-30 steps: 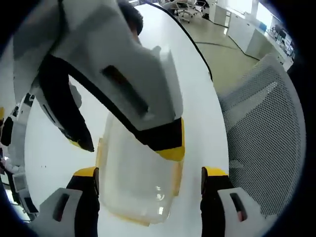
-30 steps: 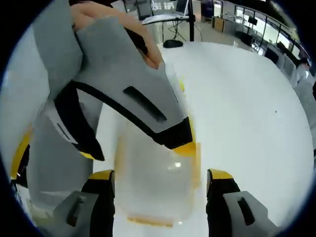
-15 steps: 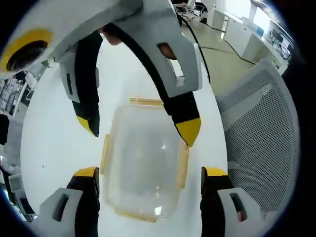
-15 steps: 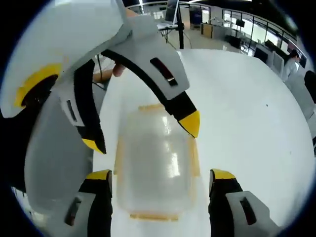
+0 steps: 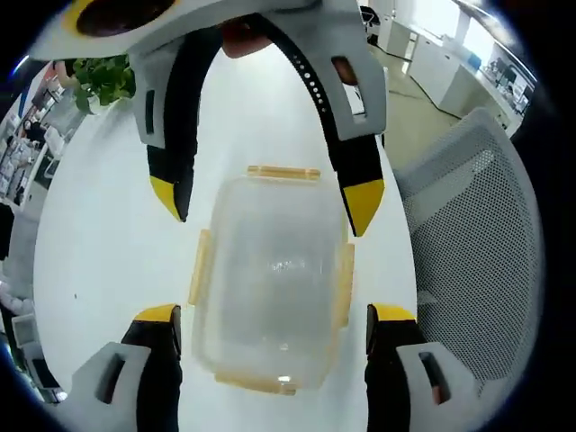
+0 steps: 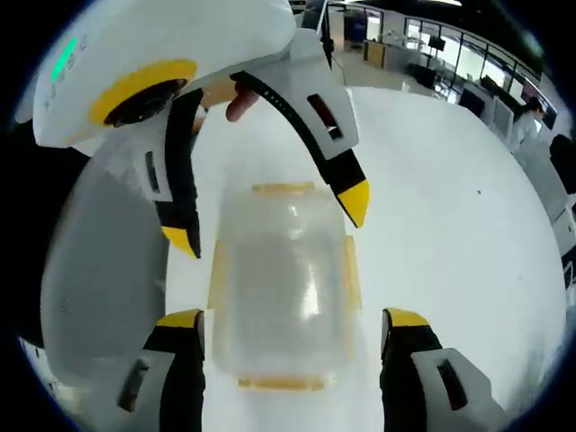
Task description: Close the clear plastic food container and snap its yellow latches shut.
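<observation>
Two pairs of tongs face each other over one clear plastic food container [image 5: 270, 288] that lies flat on the white table [image 5: 99, 261]. In the left gripper view the left tongs [image 5: 268, 328] rise from the bottom edge with their yellow-tipped jaws spread wide; the container's near end lies between those tips, though whether they touch it I cannot tell. The right tongs [image 5: 266, 202] come down from the top of that view, also spread, with one tip on each side of the container's far end. Their upper body is cut off by the edge, and a bit of a hand [image 5: 245, 34] shows between the arms there.

The right gripper view gives the mirror picture: the right tongs [image 6: 292, 328] stand apart at the bottom with the container [image 6: 283, 283] between them, and the left tongs [image 6: 270, 220] reach in from above, jaws apart, astride its far end. A finger [image 6: 241, 101] shows behind them.

The lid looks to be resting on the container, but clear plastic and glare make the seam hard to read. Four yellow latches [image 5: 283, 172] sit at the ends and along both long sides; they appear to stand out from the walls, though the blur in the right gripper view leaves that uncertain. A mesh chair back [image 5: 477, 243] stands just beside the table's edge, and a green plant [image 5: 106, 79] shows at the far side of the table.
</observation>
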Demonstrator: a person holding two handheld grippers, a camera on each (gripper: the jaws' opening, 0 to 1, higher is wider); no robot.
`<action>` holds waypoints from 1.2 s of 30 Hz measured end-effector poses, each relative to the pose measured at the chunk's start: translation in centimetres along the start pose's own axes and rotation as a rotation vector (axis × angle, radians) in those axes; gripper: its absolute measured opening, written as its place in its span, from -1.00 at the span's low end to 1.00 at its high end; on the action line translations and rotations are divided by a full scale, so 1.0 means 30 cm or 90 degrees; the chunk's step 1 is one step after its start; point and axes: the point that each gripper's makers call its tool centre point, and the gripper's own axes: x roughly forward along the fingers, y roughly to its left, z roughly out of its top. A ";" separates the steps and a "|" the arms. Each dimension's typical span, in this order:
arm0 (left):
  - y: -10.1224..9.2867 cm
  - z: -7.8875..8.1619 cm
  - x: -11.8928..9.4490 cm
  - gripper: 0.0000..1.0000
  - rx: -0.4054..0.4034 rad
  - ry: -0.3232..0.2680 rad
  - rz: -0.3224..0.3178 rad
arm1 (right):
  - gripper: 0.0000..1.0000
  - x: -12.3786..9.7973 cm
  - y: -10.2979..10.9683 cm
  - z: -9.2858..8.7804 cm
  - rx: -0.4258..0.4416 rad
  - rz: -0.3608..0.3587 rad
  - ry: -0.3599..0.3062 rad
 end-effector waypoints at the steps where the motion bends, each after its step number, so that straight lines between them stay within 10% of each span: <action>1: -0.001 -0.005 0.000 0.70 0.002 0.001 -0.001 | 0.61 -0.002 0.000 -0.003 -0.002 -0.002 0.001; 36: 0.000 -0.067 0.032 0.66 0.043 0.018 -0.045 | 0.64 0.012 0.036 -0.067 -0.035 -0.060 0.062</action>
